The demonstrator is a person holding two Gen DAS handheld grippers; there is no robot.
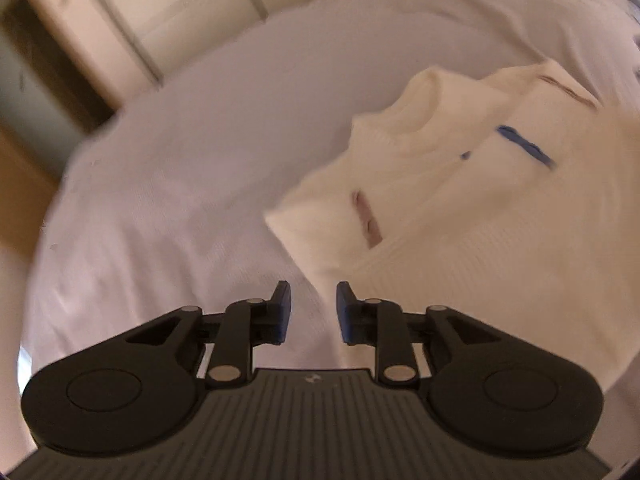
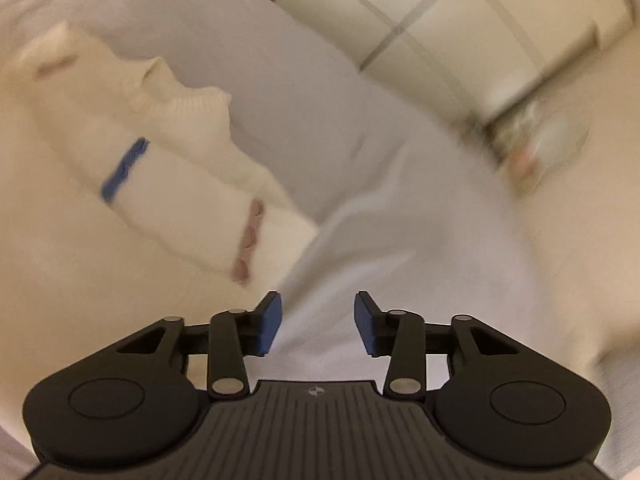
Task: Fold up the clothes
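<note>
Nearest the lenses, the left gripper (image 1: pixel 313 310) and right gripper (image 2: pixel 318 322) hang with jaws apart, holding nothing. Just beyond, a cream sweater (image 1: pixel 460 200) lies on the white bedsheet (image 1: pixel 180 180) with its sides turned in — partly folded at least, how completely the blur hides. Pale cupboards (image 2: pixel 460 20) stand behind.

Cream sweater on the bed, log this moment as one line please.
cream sweater lying on white sheet | left gripper open, empty | right gripper open, empty | frames blurred
</note>
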